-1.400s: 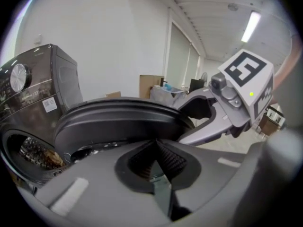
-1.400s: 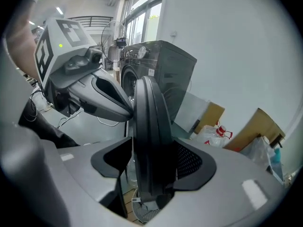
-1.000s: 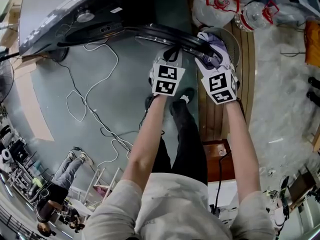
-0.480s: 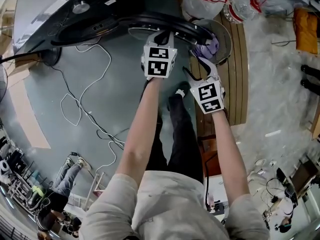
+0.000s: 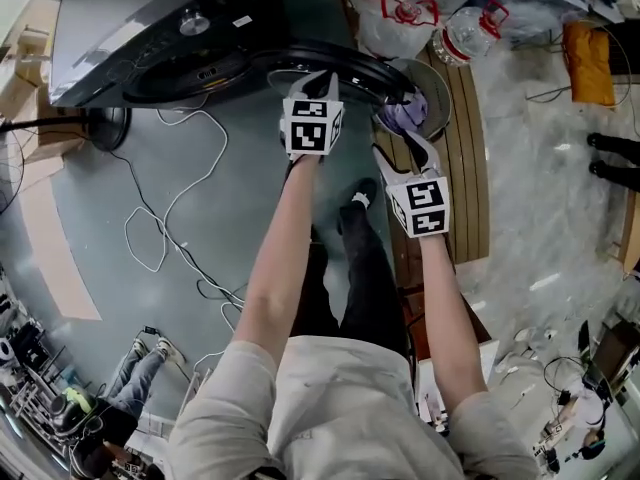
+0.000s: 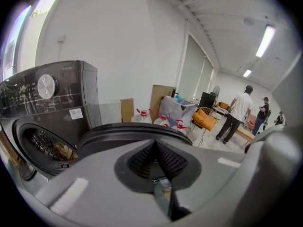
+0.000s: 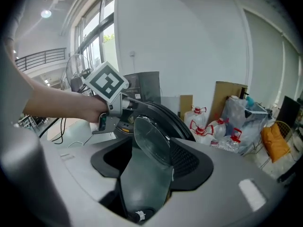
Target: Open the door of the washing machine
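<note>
The left tool (image 6: 154,148) has its ribbed pads pressed together with nothing visible between them, and its tips sit right at the dark rim of the door (image 6: 111,135). The right tool (image 7: 147,161) has its jaws spread. The door's glass bulge (image 7: 151,138) shows in line between them, but in the head view this tool hangs just short of the door's right-hand end and grips nothing. Each tool carries a marker cube (image 5: 312,126) with black-and-white square patterns and no letters.

The door stands swung out from the dark grey washing machine (image 6: 71,91), leaving the drum opening (image 6: 28,141) uncovered, with laundry (image 6: 54,150) inside. On the machine's front are a round silver dial (image 6: 46,86) and a small white sticker (image 6: 75,113) whose print is too small to read.

Below lies a grey-green floor (image 5: 110,198) crossed by white cables (image 5: 160,218). Beside the door, a wire basket (image 5: 447,93) holding purple cloth (image 5: 403,116) sits at the edge of a slatted wooden platform (image 5: 475,168). Clear water jugs (image 5: 400,13) with red handles stand near it. The room is white-walled, with strip lights (image 6: 265,40) overhead — people (image 6: 236,112) stand well back.
</note>
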`<action>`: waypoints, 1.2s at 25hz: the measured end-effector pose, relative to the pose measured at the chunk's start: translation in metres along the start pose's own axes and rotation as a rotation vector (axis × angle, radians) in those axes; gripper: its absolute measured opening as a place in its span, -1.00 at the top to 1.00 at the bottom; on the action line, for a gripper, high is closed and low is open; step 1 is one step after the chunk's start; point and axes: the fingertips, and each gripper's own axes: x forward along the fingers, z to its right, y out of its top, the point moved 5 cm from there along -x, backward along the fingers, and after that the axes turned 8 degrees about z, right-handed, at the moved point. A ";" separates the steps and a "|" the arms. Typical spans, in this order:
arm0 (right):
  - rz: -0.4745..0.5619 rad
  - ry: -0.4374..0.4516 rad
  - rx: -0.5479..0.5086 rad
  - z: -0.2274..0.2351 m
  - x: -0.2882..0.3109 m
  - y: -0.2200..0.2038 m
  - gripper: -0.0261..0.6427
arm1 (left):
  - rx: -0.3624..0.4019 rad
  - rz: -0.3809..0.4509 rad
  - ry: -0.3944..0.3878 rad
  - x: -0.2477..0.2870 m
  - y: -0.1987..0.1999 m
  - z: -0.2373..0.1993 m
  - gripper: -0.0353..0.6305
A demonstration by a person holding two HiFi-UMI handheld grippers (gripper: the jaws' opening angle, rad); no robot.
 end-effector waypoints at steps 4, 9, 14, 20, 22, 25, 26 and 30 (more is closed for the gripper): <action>0.027 -0.005 0.039 -0.031 -0.023 0.015 0.18 | -0.013 0.006 0.014 -0.056 -0.004 -0.014 0.72; 0.057 -0.008 0.053 -0.064 -0.040 0.037 0.18 | -0.005 0.062 0.038 -0.122 0.017 -0.031 0.72; 0.079 0.014 0.055 -0.117 -0.048 0.059 0.19 | 0.026 0.073 0.041 -0.197 0.032 -0.056 0.72; 0.074 0.060 0.078 -0.195 -0.058 0.074 0.19 | -0.002 0.111 0.063 -0.291 0.039 -0.088 0.72; 0.063 0.082 0.068 -0.213 -0.065 0.076 0.18 | -0.015 0.116 0.064 -0.317 0.037 -0.090 0.72; 0.045 0.098 0.040 -0.235 -0.080 0.079 0.19 | 0.017 0.115 0.052 -0.352 0.037 -0.091 0.72; 0.044 0.096 0.039 -0.241 -0.084 0.078 0.19 | 0.028 0.115 0.049 -0.363 0.037 -0.092 0.72; 0.066 0.079 0.059 -0.260 -0.097 0.081 0.19 | 0.007 0.130 0.051 -0.395 0.035 -0.092 0.72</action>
